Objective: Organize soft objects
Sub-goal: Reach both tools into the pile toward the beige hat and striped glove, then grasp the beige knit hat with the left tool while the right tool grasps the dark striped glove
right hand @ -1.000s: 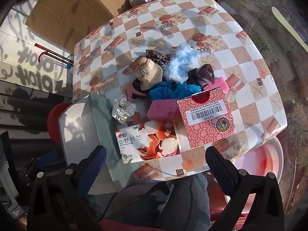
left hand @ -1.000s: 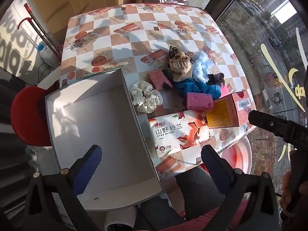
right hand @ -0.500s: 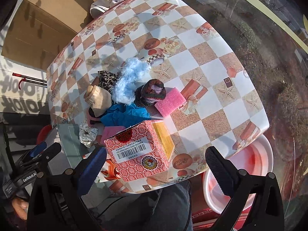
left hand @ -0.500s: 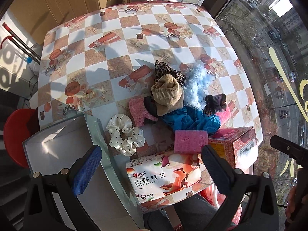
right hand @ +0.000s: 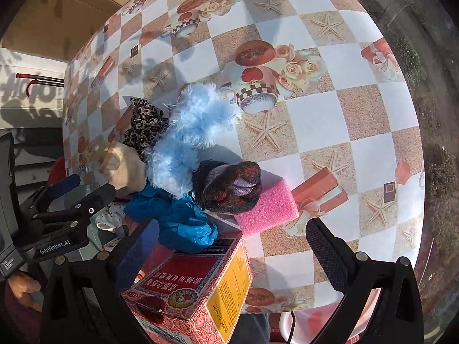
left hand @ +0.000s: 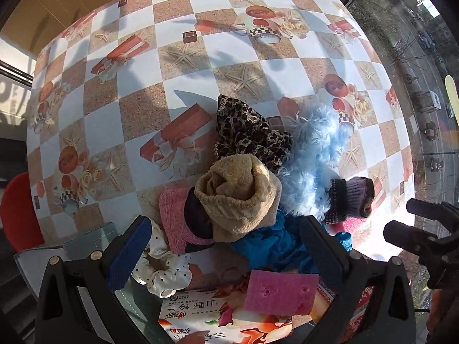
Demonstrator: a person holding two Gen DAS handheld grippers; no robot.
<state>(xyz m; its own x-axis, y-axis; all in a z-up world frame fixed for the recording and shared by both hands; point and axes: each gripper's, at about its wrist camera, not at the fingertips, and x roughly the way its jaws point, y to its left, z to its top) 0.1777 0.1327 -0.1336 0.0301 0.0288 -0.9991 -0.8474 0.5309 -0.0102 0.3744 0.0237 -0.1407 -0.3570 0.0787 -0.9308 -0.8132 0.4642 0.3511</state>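
Both the left gripper (left hand: 225, 253) and right gripper (right hand: 232, 248) hang wide open and empty over squashy, light things, so pinch the tan sock roll (left hand: 239, 193) around its fat middle.

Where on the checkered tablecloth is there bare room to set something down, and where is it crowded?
Free: the checkered tablecloth beyond the leopard-print fabric piece, and right of the pink foam sponge toward the window. Crowded: the near edge, around the fluffy light-blue item and the red patterned carton.
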